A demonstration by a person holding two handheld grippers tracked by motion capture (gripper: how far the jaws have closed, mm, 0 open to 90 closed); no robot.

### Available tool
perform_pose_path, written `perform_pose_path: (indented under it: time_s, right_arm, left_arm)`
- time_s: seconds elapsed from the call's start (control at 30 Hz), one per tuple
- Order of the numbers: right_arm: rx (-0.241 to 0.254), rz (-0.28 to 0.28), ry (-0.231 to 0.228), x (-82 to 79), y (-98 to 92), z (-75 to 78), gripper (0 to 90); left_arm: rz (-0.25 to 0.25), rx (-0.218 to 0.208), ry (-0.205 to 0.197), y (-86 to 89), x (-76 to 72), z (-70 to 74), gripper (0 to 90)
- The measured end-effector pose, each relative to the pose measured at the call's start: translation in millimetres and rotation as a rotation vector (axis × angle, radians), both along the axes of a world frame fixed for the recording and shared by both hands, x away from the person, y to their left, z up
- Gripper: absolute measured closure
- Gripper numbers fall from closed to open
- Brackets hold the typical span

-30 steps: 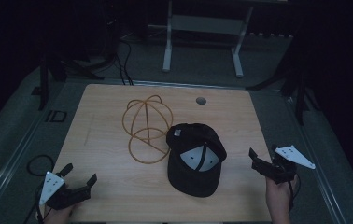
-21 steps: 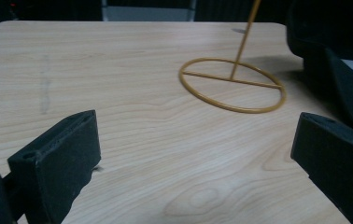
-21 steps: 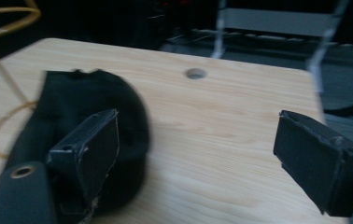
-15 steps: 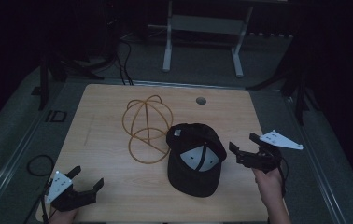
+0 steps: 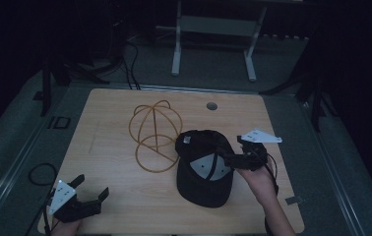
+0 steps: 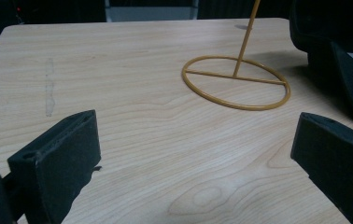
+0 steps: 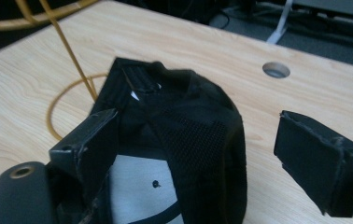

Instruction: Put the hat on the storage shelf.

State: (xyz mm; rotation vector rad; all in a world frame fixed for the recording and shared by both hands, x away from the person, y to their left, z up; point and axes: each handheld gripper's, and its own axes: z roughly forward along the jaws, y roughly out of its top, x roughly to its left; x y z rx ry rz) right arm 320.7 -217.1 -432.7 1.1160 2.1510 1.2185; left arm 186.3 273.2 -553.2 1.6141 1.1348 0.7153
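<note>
My left gripper (image 5: 91, 198) sits at the near left corner of the table (image 5: 110, 113), its jaws spread wide and empty; over the last second it has slid a little inward along the front edge, yet it remains well apart from everything. In the left gripper view the bare wood lies between my jaws and the ring base of the wire stand (image 6: 236, 82) shows beyond them. That wire stand (image 5: 155, 132), a yellow dome of hoops on a ring, stands upright at the middle of the table, unmoved. Just to its right the black cap (image 5: 205, 167) lies upside down, its pale lining facing up, the brim toward me and the crown touching or nearly touching the stand's ring; it too has kept its place. The real change is on the right: my right gripper (image 5: 229, 160) has travelled from the table's right edge in to the cap, and now hovers at its right rim with the jaws parted, gripping nothing. In the right gripper view the cap (image 7: 184, 135) rises between my open jaws, so I judge that I am lined up to pinch its rim, likely in order to lift it onto the stand. A small white tag (image 7: 135, 94) shows inside the cap's back; I can read no writing, brand or label on it.
</note>
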Motion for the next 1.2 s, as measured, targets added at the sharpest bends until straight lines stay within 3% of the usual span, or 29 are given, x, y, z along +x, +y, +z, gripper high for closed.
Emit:
perform_pose_path:
  time_s: [0.2,0.37,0.43,0.5,0.6,0.7,0.87,1.2]
  right_arm:
    - [-0.065,-0.019,0.055,12.2,10.5,-20.0,22.7]
    - [-0.144,-0.054,0.083,14.8,16.1,-36.8,44.3]
    - [-0.187,-0.093,0.065,14.3,18.1,-40.9,59.2]
    - [-0.197,-0.103,0.06,14.5,18.1,-42.1,64.2]
    - [-0.232,-0.134,0.037,14.3,17.5,-42.5,87.3]
    - [-0.236,-0.134,0.032,14.8,16.6,-41.0,88.4]
    - [-0.198,-0.138,0.029,13.9,14.0,-33.8,88.7]
    - [-0.137,-0.146,-0.019,7.0,8.6,-3.4,88.9]
  left_arm:
    - [-0.001,-0.002,-0.005,0.3,-0.6,0.4,1.8]
    - [-0.008,0.002,-0.004,-0.4,0.0,-0.2,1.8]
    - [-0.006,0.006,-0.002,-0.9,-0.3,-0.1,1.8]
    - [-0.009,0.002,-0.002,-1.1,-0.3,0.1,1.8]
    - [-0.008,-0.003,-0.004,-0.5,-0.3,0.6,1.8]
    - [-0.006,-0.003,-0.002,-0.1,-0.5,0.6,1.8]
    - [-0.009,-0.002,-0.001,-1.3,-0.4,0.7,1.8]
    - [-0.021,0.003,-0.002,-4.5,-0.6,1.6,1.8]
